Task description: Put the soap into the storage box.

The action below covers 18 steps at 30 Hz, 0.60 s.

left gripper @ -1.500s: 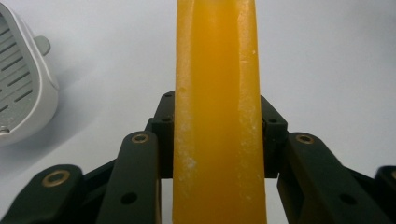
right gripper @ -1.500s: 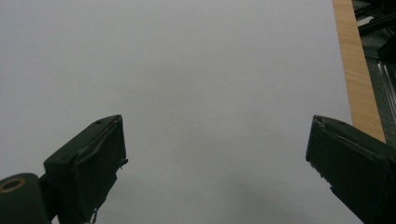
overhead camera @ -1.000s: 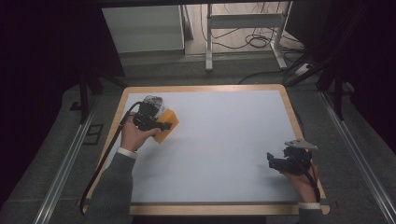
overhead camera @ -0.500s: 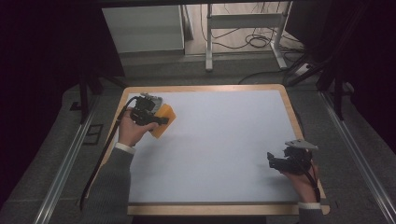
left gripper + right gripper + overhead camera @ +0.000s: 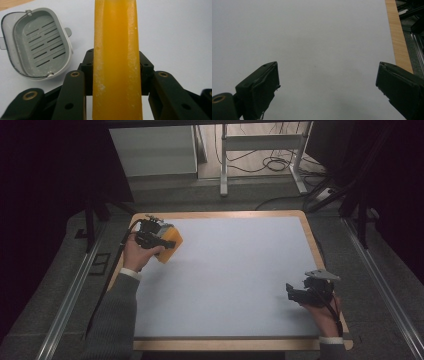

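An orange-yellow bar of soap (image 5: 116, 62) stands on edge between the black jaws of my left gripper (image 5: 167, 242), which is shut on it near the table's far left corner. The soap (image 5: 171, 246) sticks out to the right of the hand. Just beyond it lies a grey oval soap dish (image 5: 37, 45) with a slotted floor, empty, on the white surface. My right gripper (image 5: 296, 292) rests low at the near right, its jaws spread wide (image 5: 327, 85) with nothing between them.
The white tabletop has a wooden rim (image 5: 311, 237). A black cable (image 5: 107, 285) trails from the left gripper along the left edge. Metal rails (image 5: 380, 285) flank the table, and a frame's legs and cables (image 5: 260, 160) lie on the floor beyond.
My left hand has carried the soap a little farther away and to the left, toward the far left corner. The right hand has kept still.
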Each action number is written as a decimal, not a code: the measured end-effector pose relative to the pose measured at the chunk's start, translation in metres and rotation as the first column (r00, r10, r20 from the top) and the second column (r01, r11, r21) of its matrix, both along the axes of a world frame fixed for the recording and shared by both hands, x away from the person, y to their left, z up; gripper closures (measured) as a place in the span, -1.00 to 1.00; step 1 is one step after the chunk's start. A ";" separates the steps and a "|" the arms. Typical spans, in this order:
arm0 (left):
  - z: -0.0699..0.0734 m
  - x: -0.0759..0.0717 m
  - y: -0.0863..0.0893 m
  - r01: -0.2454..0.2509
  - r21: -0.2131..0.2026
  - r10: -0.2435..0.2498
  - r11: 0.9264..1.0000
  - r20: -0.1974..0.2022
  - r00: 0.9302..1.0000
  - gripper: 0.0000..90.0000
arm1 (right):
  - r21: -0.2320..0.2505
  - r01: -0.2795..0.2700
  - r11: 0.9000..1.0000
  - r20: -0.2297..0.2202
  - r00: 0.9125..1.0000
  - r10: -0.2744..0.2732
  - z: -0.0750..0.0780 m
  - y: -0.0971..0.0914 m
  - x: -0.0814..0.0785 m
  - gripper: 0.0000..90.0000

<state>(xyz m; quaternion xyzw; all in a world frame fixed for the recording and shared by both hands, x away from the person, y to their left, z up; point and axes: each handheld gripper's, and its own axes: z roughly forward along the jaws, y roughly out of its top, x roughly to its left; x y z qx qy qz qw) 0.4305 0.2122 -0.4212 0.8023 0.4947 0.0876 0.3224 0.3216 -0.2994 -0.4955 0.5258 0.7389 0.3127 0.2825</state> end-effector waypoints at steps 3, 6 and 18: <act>-0.001 0.006 0.003 -0.018 0.010 0.018 1.000 -0.004 1.000 0.36 | 0.001 0.000 1.000 -0.001 1.000 0.000 0.000 0.000 0.000 -0.89; -0.002 0.011 0.007 -0.028 -0.006 0.028 1.000 -0.009 1.000 0.36 | 0.000 0.002 1.000 -0.002 1.000 -0.002 -0.001 -0.001 0.000 -0.89; -0.009 0.022 0.010 -0.062 -0.017 0.061 0.998 -0.022 0.998 0.36 | -0.004 0.002 1.000 0.000 1.000 -0.002 -0.001 -0.001 0.000 -0.89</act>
